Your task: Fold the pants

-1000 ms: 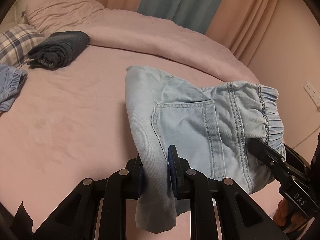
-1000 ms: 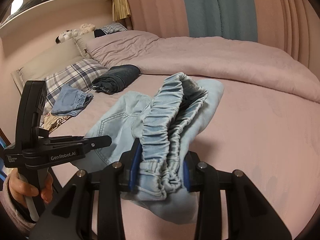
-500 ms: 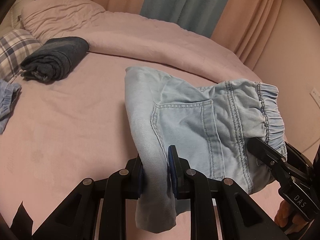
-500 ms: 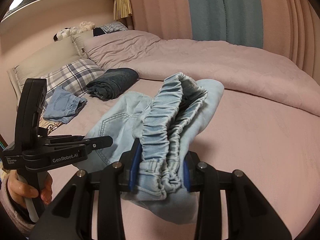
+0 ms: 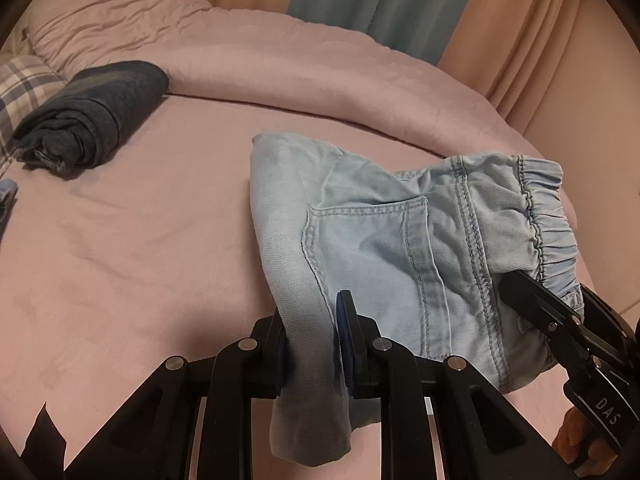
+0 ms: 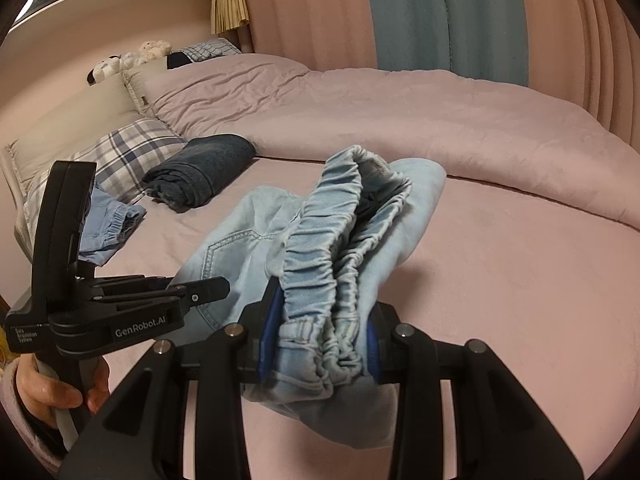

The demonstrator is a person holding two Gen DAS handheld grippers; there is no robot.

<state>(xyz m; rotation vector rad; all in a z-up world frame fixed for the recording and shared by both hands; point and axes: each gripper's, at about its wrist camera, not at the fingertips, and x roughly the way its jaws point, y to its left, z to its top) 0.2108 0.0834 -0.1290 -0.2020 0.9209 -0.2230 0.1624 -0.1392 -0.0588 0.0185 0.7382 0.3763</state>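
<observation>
Light blue denim pants (image 5: pixel 384 236), folded into a thick bundle, hang between my two grippers above the pink bed. My left gripper (image 5: pixel 310 344) is shut on the folded leg edge. My right gripper (image 6: pixel 320 344) is shut on the bunched elastic waistband (image 6: pixel 324 248). The back pocket (image 5: pixel 360 240) faces up in the left wrist view. The right gripper also shows in the left wrist view (image 5: pixel 532 300) at the waistband. The left gripper shows in the right wrist view (image 6: pixel 208 290), clamped on the far side of the pants (image 6: pixel 248 232).
Rolled dark jeans (image 5: pixel 92 120) lie at the back left of the bed, also in the right wrist view (image 6: pixel 200 172). Another light blue garment (image 6: pixel 108 224) lies by a plaid pillow (image 6: pixel 120 152). A bunched pink duvet (image 6: pixel 400 120) runs along the far side. Curtains hang behind.
Both grippers have carried the pants a little to the left and forward over the bed, toward the dark jeans. Both grips are unchanged.
</observation>
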